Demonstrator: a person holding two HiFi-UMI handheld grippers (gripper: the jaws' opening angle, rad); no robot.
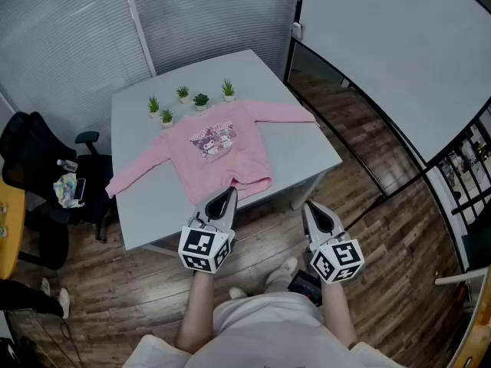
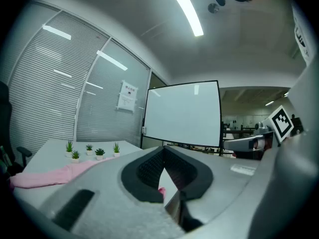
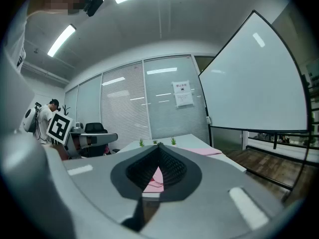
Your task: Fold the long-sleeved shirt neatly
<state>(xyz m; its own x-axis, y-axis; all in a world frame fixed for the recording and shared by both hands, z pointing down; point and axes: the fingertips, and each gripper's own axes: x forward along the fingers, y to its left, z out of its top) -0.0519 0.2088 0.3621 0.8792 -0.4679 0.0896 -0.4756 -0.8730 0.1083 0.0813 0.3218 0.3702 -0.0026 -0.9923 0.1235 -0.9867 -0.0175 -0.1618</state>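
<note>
Left gripper (image 1: 229,193) and right gripper (image 1: 309,206) hover closed — empty — near the pink shirt (image 1: 222,149).

The left gripper (image 2: 163,151) filled the lower frame, jaws closed together on nothing; a pink shirt (image 2: 47,176) lay at lower left, just below small potted plants (image 2: 99,152).

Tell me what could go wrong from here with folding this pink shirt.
1. The small potted plants stand right by the collar of the pink shirt; swinging a sleeve inward could knock them over.
2. One cuff lies at the edge of the table, so a tug could drag it off.
3. The left gripper and right gripper are both shut and hold nothing; unless opened first, they would only push the cloth.
</note>
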